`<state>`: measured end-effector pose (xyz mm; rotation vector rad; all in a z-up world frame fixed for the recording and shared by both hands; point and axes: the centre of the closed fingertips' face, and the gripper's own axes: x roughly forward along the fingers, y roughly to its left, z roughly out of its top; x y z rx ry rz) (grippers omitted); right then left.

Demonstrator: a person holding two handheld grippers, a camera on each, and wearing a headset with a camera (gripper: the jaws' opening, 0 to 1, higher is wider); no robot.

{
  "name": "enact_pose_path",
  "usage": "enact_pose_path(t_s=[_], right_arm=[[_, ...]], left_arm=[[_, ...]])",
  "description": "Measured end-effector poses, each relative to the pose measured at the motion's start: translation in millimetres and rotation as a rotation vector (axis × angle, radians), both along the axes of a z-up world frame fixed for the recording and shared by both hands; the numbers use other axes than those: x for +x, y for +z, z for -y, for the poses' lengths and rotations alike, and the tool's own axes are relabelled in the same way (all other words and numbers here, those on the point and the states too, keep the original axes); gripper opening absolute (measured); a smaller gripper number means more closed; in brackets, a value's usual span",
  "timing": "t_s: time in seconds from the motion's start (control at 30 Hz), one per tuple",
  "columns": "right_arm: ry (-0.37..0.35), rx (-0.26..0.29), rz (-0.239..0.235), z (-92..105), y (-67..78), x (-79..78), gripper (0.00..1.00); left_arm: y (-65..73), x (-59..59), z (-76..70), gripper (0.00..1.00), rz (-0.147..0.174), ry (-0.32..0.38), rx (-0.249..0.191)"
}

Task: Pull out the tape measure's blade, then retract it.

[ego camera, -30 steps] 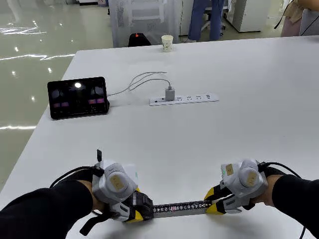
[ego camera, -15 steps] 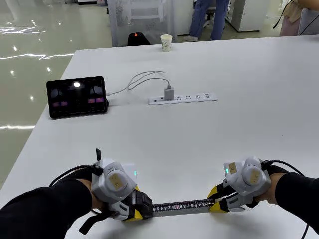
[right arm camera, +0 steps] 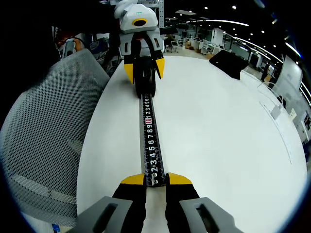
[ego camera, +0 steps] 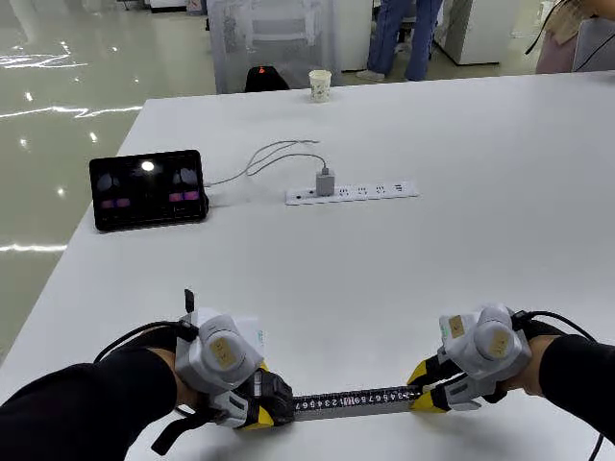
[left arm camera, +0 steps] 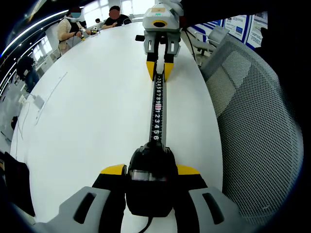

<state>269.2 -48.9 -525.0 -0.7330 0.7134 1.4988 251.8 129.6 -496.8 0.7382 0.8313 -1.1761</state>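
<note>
At the table's [ego camera: 404, 279] near edge, L gripper [ego camera: 261, 394] is clamped on the tape measure [left arm camera: 150, 187] case. R gripper [ego camera: 421, 387] pinches the blade [ego camera: 356, 401] tip. Looks like the pull-out step, blade partly out. Next: R draws on rightward, level w/ the tabletop. Blade's long axis runs left-right, tip toward R. Beyond: power strip [ego camera: 353, 192], tablet [ego camera: 149, 187].

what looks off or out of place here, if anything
Nothing stands out. The blade runs straight, with no kink, from the case in the left gripper to the right gripper pinching its tip.
</note>
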Motion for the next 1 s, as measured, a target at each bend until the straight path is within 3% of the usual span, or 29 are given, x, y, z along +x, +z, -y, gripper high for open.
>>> enact_pose_path(t_s=[1.0], right_arm=[[-0.021, -0.014, -0.003, 26.6, 3.4, 0.2, 0.11]], left_arm=[[1.5, 0.6, -0.7, 0.32, 0.002, 0.0, 0.002]])
